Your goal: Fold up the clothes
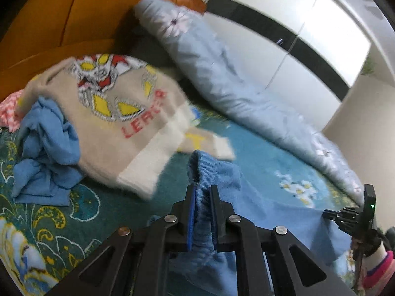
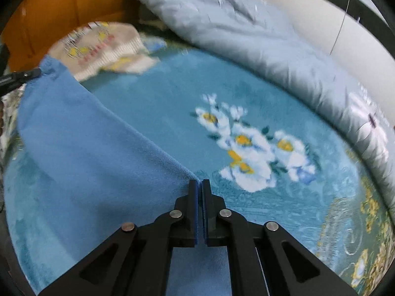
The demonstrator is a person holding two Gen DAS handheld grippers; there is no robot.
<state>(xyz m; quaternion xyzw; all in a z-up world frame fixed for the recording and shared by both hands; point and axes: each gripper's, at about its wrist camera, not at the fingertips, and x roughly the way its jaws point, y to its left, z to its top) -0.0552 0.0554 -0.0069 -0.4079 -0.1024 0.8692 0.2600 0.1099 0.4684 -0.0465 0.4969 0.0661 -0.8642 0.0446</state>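
- Soft blue fleece garment [image 2: 81,143] hangs stretched between both claws, above the teal floral blanket [image 2: 246,123].
- Left gripper [image 1: 202,190] is clamped on its gathered elastic edge.
- Right gripper [image 2: 200,185] is pinched nearly closed on the opposite edge.
- Keep the tension even and lower it flat.

A teal floral bedspread [image 2: 172,103] covers the bed, flanked by an orange wooden headboard [image 1: 61,17], a pale blue quilt [image 1: 222,74] and a glossy white wardrobe [image 1: 308,24].
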